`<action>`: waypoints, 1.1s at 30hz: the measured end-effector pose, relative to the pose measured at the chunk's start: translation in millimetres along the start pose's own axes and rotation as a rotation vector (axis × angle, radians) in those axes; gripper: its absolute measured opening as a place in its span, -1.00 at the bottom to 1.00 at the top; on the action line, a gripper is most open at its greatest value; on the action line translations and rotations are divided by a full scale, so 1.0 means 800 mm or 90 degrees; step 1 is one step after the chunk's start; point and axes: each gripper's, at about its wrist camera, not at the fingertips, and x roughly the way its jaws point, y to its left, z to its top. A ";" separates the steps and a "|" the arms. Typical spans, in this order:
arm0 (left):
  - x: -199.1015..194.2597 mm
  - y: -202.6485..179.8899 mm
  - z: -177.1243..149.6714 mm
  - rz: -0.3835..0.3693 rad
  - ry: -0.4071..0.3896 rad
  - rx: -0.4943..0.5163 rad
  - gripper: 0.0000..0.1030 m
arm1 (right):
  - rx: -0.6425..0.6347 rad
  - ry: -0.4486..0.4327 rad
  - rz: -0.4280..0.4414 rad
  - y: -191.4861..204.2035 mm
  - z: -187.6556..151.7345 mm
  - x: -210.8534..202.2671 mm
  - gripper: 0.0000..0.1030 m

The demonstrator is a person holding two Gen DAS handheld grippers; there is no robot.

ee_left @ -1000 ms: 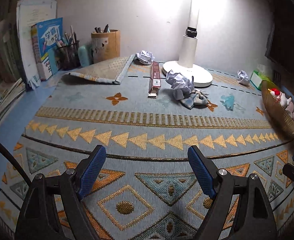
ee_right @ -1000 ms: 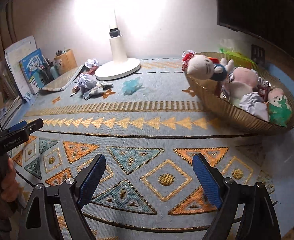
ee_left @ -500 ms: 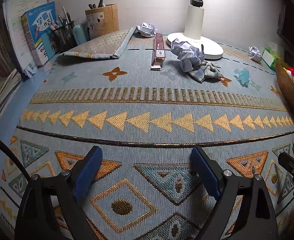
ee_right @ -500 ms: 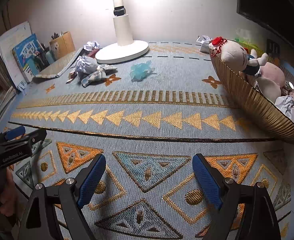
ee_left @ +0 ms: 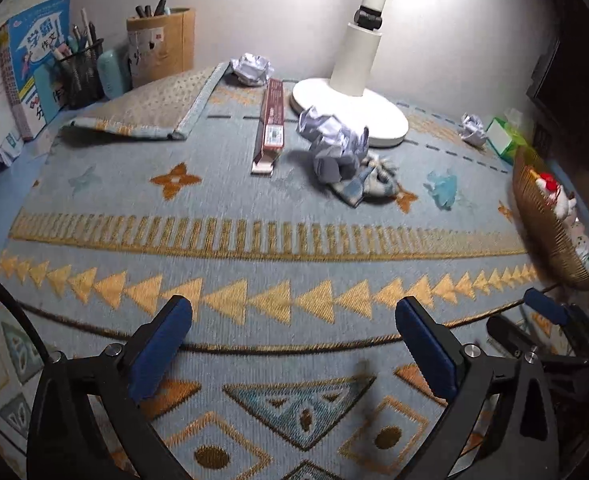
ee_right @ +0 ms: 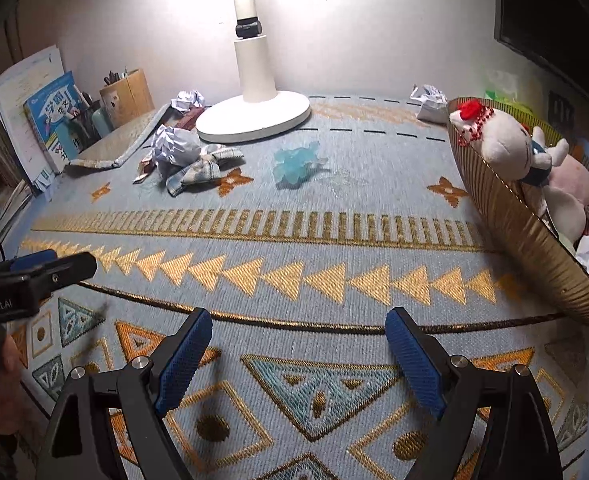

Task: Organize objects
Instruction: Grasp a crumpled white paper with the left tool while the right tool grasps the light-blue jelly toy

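Left gripper (ee_left: 293, 342) jaws opening, empty; right gripper (ee_right: 298, 350) spread, empty. Only the right view reveals basket (ee_right: 526, 240) toys (ee_right: 506, 144).

"GenRobot.AI" on left tool (ee_right: 34, 276)

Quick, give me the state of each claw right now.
Left claw: jaws opening, nothing between them, only the patterned mat below.
Right claw: open, holding nothing.

Blue cloth (ee_right: 334, 208), gold triangles and diamonds; white lamp (ee_right: 254, 114); golden ribbed basket (ee_right: 534, 256); crumpled item (ee_right: 294, 164) seemingly turquoise.
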 end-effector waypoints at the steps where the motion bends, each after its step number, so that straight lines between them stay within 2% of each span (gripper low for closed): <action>1: -0.002 -0.002 0.014 -0.014 -0.024 0.012 0.98 | 0.003 -0.001 0.011 0.001 0.005 0.003 0.70; 4: 0.010 -0.009 0.057 -0.020 -0.065 0.050 0.98 | 0.016 0.005 0.028 0.001 0.030 0.022 0.53; 6: 0.028 -0.011 0.079 -0.036 -0.069 0.067 0.98 | 0.039 0.007 0.044 -0.004 0.049 0.037 0.26; 9: 0.057 -0.012 0.098 -0.081 -0.072 0.057 0.97 | 0.079 -0.016 0.050 -0.015 0.076 0.055 0.25; 12: 0.084 -0.024 0.110 -0.078 -0.064 0.058 0.84 | 0.101 -0.024 0.053 -0.019 0.104 0.072 0.26; 16: 0.104 -0.032 0.115 -0.088 -0.064 0.071 0.55 | 0.076 -0.010 0.032 -0.008 0.123 0.098 0.25; 19: 0.113 -0.027 0.118 -0.104 -0.050 0.053 0.17 | 0.037 0.005 -0.003 0.008 0.125 0.107 0.20; 22: 0.113 -0.018 0.118 -0.128 -0.047 0.032 -0.01 | 0.003 0.011 -0.049 0.021 0.126 0.116 -0.29; 23: 0.113 -0.018 0.117 -0.133 -0.046 0.035 -0.03 | 0.000 0.009 -0.047 0.022 0.126 0.117 -0.43; 25: 0.109 -0.021 0.114 -0.128 -0.051 0.043 -0.06 | 0.009 0.004 -0.042 0.017 0.125 0.116 -0.44; 27: 0.106 -0.026 0.111 -0.128 -0.055 0.058 -0.23 | 0.027 -0.012 -0.036 0.008 0.123 0.110 -0.44; 30: 0.098 -0.031 0.107 -0.114 -0.071 0.073 -0.23 | 0.029 -0.043 -0.020 0.007 0.119 0.095 -0.44; 33: 0.085 -0.031 0.100 -0.104 -0.078 0.079 -0.23 | 0.007 -0.054 -0.033 0.019 0.115 0.086 -0.44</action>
